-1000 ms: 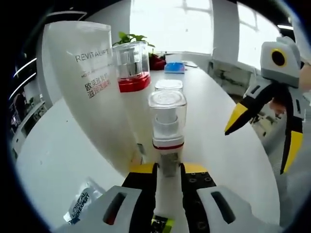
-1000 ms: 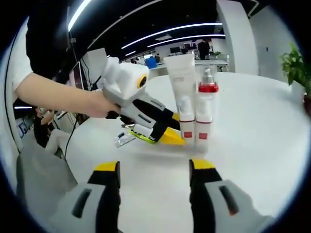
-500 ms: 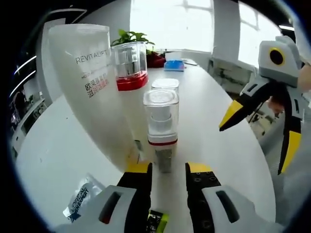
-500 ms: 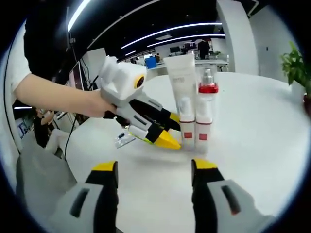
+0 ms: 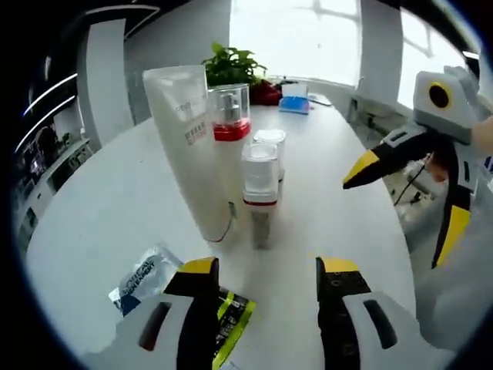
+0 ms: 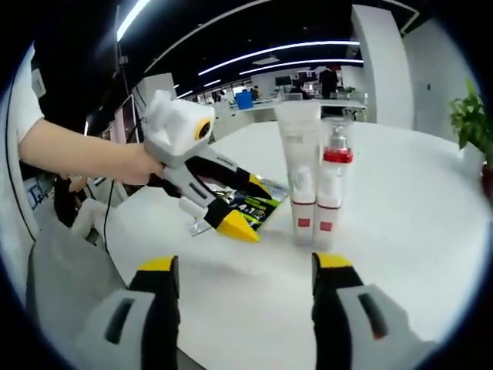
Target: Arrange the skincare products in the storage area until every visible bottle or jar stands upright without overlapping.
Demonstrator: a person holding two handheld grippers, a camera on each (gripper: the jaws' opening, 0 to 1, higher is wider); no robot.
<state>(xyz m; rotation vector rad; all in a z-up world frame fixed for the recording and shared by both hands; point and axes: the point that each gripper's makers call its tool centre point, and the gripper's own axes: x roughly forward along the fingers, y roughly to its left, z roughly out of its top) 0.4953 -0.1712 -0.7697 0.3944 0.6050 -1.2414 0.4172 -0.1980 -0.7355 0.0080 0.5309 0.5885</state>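
Note:
Four skincare products stand upright in a tight cluster on the round white table (image 5: 92, 216). They are a tall white tube (image 5: 192, 154), a pump bottle with a red band (image 5: 229, 116) and two small clear-capped bottles (image 5: 260, 181) (image 5: 271, 145). My left gripper (image 5: 266, 277) is open and sits a short way back from the front small bottle, holding nothing. In the right gripper view the same tube (image 6: 299, 154), pump bottle (image 6: 337, 166) and small bottles (image 6: 303, 212) stand beyond my open, empty right gripper (image 6: 246, 266). The left gripper (image 6: 202, 181) is to their left.
A clear sachet (image 5: 142, 276) and a green-and-black packet (image 5: 231, 324) lie flat by the left gripper's left jaw; the packet (image 6: 258, 204) is beside the left gripper's yellow tip. A potted plant (image 5: 231, 65) and a blue item (image 5: 295, 104) stand at the far table edge. The right gripper (image 5: 408, 154) hovers at the right.
My left gripper has let go of the front small bottle, opened wider and drawn back from the cluster. The bottle stays standing. The right gripper has barely moved.

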